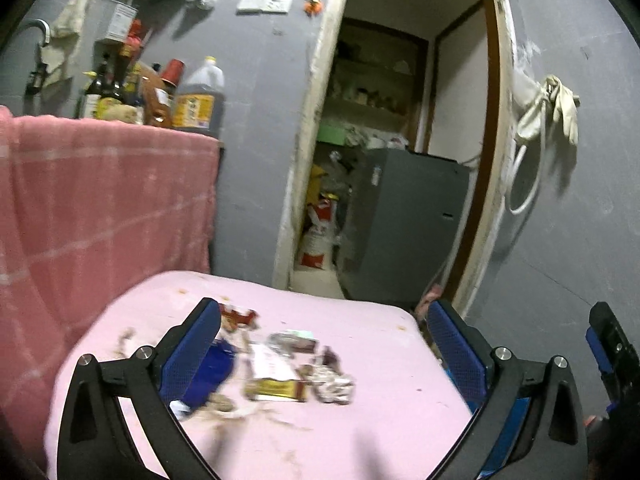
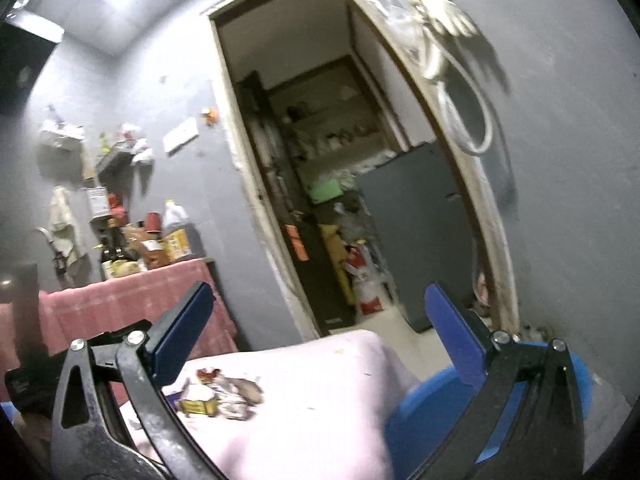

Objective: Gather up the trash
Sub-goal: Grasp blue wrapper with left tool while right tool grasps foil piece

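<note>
Left gripper (image 1: 324, 350): jaws standing wide apart, gripping nothing, hanging above the trash.
Right gripper (image 2: 320, 344): jaws gaping just as wide, holding nothing, pointing toward the doorway (image 2: 320, 160).
Trash (image 1: 280, 376): blurred wrappers and scraps lying loose in a heap on the pink cloth (image 1: 360, 420); a yellow wrapper (image 1: 276, 390) sitting near the middle, a blue wrapper (image 1: 216, 368) lying to its left, partly behind the left finger.
Cloth: covering a table, showing small stains.
Bin (image 2: 424, 416): blue, sitting just right of the table in the right view.
Bottles (image 1: 160, 92): standing on a red-cloth counter (image 1: 100, 200), well behind the table.
</note>
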{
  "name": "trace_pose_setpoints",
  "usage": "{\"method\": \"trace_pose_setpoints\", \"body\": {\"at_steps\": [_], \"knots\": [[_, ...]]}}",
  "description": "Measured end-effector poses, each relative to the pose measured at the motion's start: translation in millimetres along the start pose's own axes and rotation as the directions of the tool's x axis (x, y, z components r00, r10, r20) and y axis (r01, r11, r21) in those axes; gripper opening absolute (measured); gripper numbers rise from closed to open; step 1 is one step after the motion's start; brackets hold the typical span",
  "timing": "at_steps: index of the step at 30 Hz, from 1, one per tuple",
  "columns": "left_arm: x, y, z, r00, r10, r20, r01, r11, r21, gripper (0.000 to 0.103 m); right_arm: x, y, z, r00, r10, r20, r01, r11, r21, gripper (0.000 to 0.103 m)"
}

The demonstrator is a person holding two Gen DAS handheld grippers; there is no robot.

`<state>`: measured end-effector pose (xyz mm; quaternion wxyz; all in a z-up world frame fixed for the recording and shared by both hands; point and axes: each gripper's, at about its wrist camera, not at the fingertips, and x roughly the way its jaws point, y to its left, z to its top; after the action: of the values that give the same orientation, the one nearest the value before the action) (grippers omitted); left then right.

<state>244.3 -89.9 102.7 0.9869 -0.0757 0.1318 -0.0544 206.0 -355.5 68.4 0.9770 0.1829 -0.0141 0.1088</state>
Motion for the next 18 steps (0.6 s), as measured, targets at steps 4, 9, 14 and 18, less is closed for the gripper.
{"method": "trace_pose_setpoints", "body": {"at_steps": [4, 9, 14, 18], "knots": [[-14.2, 25.6, 3.2, 0.999, 0.032, 0.018, -0.033, 0.999, 0.005, 0.101, 7.9, 27.9, -5.4, 0.999, 0.034, -0.020, -0.035, 0.998, -0.050, 0.103], [-18.6, 59.6, -3.6, 0.995, 0.099, -0.014, -0.099, 0.995, 0.003, 0.101, 25.9, 50.2, -17.3, 0.993, 0.083, -0.080, -0.088, 0.994, -0.066, 0.103], [-18.1, 91.3, -20.2, 0.986, 0.160, -0.053, -0.160, 0.987, 0.013, 0.101, 50.9, 59.2, -33.9, 0.980, 0.110, -0.168, -0.123, 0.990, -0.068, 0.103], [-12.3, 110.5, -31.3, 0.979, 0.173, -0.108, -0.171, 0.985, 0.023, 0.101, 69.6, 65.4, -46.0, 0.963, 0.115, -0.242, -0.144, 0.984, -0.105, 0.103]]}}
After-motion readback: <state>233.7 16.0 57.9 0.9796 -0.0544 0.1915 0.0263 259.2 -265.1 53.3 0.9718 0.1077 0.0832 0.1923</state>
